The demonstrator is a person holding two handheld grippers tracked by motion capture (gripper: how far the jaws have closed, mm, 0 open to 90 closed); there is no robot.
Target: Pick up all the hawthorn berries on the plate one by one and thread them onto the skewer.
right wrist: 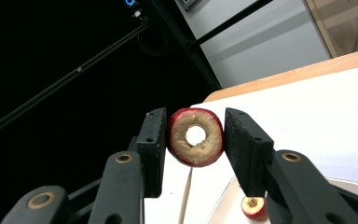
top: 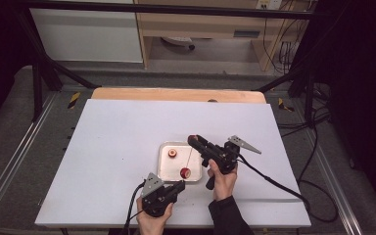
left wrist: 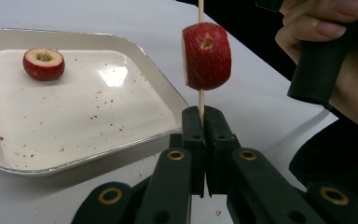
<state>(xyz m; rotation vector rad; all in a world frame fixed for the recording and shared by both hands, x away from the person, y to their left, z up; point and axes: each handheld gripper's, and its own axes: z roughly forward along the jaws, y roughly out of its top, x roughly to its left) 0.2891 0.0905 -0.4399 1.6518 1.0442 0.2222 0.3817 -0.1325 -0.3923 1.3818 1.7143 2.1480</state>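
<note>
My left gripper (top: pixel 180 185) (left wrist: pixel 204 112) is shut on the lower end of a thin wooden skewer (left wrist: pixel 200 99) (top: pixel 190 157). One cored red fruit piece (left wrist: pixel 206 56) (top: pixel 185 172) is threaded on the skewer, above the jaws. My right gripper (top: pixel 193 140) (right wrist: pixel 194 119) is shut on a second red fruit ring (right wrist: pixel 196 136) (top: pixel 192 137), held in the air at the skewer's upper end; its pale flesh and centre hole face the camera. A third fruit piece (top: pixel 172 153) (left wrist: pixel 44 63) (right wrist: pixel 254 207) lies on the small white tray (top: pixel 164 169) (left wrist: pixel 98 112).
The tray sits near the middle of a white table top (top: pixel 117 137), with a wooden edge (top: pixel 176 94) at the far side. A hand (left wrist: pixel 326 32) grips the right gripper's handle close to the skewer. Cables trail from both grippers toward the near edge.
</note>
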